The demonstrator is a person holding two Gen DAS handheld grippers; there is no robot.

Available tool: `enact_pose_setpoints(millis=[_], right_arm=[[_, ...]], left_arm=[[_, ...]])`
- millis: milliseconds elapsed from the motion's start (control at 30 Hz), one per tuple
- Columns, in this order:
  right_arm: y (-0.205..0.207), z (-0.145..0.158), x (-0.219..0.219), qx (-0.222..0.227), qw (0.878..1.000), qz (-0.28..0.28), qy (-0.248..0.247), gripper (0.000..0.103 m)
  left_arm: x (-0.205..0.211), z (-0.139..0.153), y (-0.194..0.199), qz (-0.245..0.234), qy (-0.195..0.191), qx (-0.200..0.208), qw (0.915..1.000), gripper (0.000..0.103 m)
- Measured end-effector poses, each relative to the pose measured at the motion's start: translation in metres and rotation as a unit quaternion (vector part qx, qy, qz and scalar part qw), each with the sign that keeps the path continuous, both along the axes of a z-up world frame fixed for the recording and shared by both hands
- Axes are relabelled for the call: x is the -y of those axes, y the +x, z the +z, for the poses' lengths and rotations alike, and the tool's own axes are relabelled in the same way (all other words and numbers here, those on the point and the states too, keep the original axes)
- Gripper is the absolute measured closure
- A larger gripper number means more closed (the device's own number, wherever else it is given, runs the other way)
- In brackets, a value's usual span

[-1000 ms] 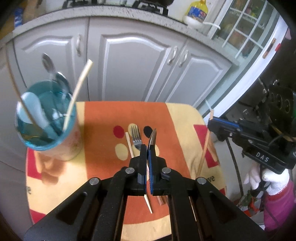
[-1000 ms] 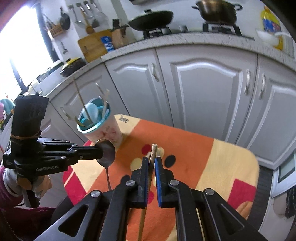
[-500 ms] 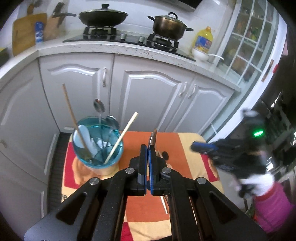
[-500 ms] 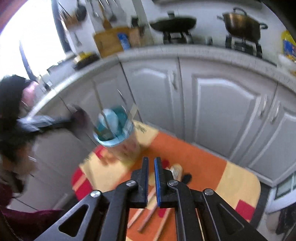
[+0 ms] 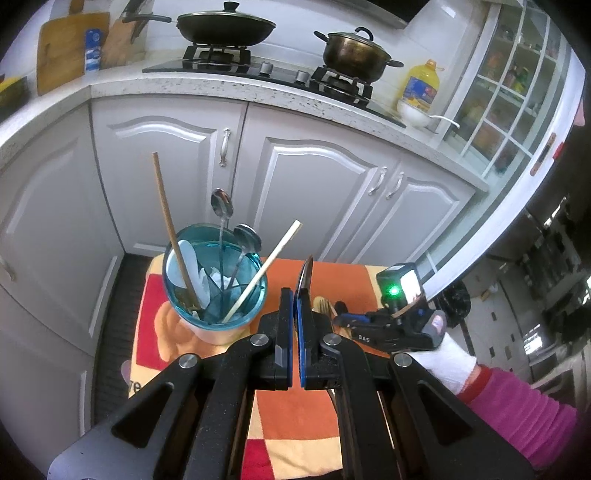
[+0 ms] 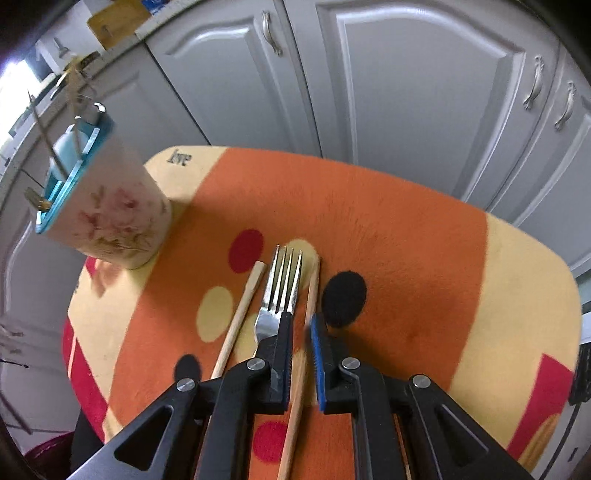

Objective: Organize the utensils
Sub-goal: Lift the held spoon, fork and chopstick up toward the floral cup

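My left gripper is shut on a metal spoon seen edge-on, held high, just right of the blue-rimmed floral cup. The cup holds spoons and chopsticks; it also shows in the right wrist view. My right gripper is open, low over the cloth, its jaws on either side of a wooden chopstick. A fork and a second chopstick lie just left of it. My right gripper also shows in the left wrist view.
The small table has an orange, yellow and red cloth. White cabinet doors stand close behind it. A stove with a pan and pot, and an oil bottle, are on the counter.
My left gripper has risen with the spoon beside the cup. My right gripper has dropped to the cloth, laid its chopstick down and opened around it.
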State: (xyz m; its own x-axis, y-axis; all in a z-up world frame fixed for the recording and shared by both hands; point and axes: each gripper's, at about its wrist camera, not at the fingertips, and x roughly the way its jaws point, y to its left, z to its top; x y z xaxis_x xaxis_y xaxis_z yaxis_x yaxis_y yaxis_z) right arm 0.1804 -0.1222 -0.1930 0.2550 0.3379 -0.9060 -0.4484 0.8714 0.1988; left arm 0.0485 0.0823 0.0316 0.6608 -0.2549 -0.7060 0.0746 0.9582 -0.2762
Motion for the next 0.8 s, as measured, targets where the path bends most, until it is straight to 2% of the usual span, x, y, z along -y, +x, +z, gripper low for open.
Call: enact_pose_setpoints(millis=[233, 333, 500, 667, 800], right_arm=[[0.016, -0.004, 0.000, 0.001, 1.000, -0.017, 0.011, 0.094], [0.013, -0.002, 0.000, 0.001, 1.000, 0.000, 0.001, 0.094], [-0.002, 0.004, 0.000, 0.031, 0.999, 0.023, -0.019, 0.097], [-0.020, 0.037, 0.016, 0.063, 0.998, 0.023, 0.018, 0.097], [-0.040, 0.085, 0.032, 0.092, 0.993, 0.028, 0.070, 0.098]], left_arm=[[0.000, -0.002, 0.003, 0.001, -0.001, -0.005, 1.0000, 0.103], [0.000, -0.002, 0.002, 0.000, -0.003, -0.003, 1.0000, 0.103], [-0.001, 0.001, -0.001, 0.002, -0.002, -0.001, 1.0000, 0.103], [-0.006, 0.004, -0.003, 0.005, -0.003, 0.003, 1.0000, 0.103], [-0.010, 0.011, -0.005, 0.009, -0.008, 0.011, 0.9999, 0.103]])
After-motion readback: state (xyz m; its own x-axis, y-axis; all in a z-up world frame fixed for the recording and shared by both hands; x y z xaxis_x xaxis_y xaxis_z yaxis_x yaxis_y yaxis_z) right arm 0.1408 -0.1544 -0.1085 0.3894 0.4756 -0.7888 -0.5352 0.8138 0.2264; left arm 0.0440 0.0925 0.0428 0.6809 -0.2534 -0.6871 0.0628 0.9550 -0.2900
